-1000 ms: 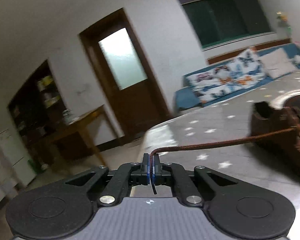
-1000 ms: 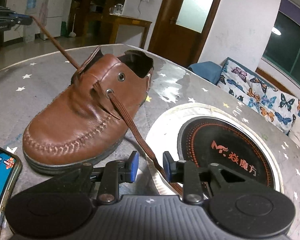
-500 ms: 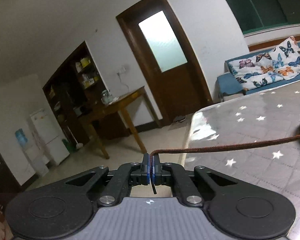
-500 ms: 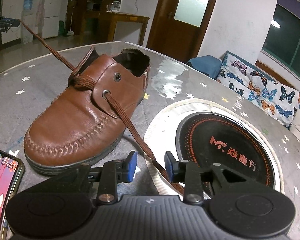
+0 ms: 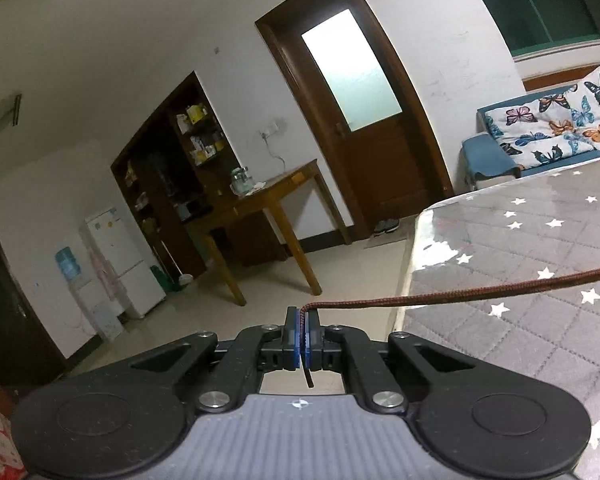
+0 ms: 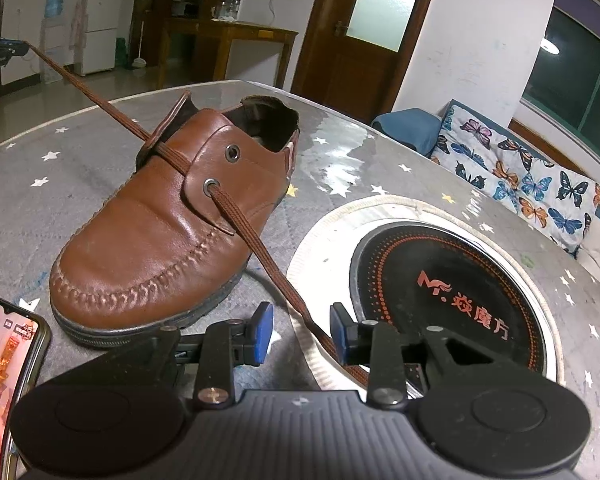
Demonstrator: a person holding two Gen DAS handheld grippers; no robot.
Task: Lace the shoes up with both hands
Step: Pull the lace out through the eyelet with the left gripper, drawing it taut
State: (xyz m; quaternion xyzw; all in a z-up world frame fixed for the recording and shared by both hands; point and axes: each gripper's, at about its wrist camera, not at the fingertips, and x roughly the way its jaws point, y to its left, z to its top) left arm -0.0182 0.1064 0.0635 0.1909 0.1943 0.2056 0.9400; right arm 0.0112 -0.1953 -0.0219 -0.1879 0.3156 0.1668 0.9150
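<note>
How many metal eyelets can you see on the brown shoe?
2, both on the side flap of the brown leather shoe: the lower eyelet has the shoelace through it, the upper eyelet is empty. The opposite flap's eyelets are hidden.

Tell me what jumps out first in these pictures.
The brown leather shoe on the star-patterned table draws the eye. Its brown lace runs through one eyelet and stretches taut to the shut left gripper. The lace's near stretch passes between the open right gripper's jaws, beside a black round hob.
</note>
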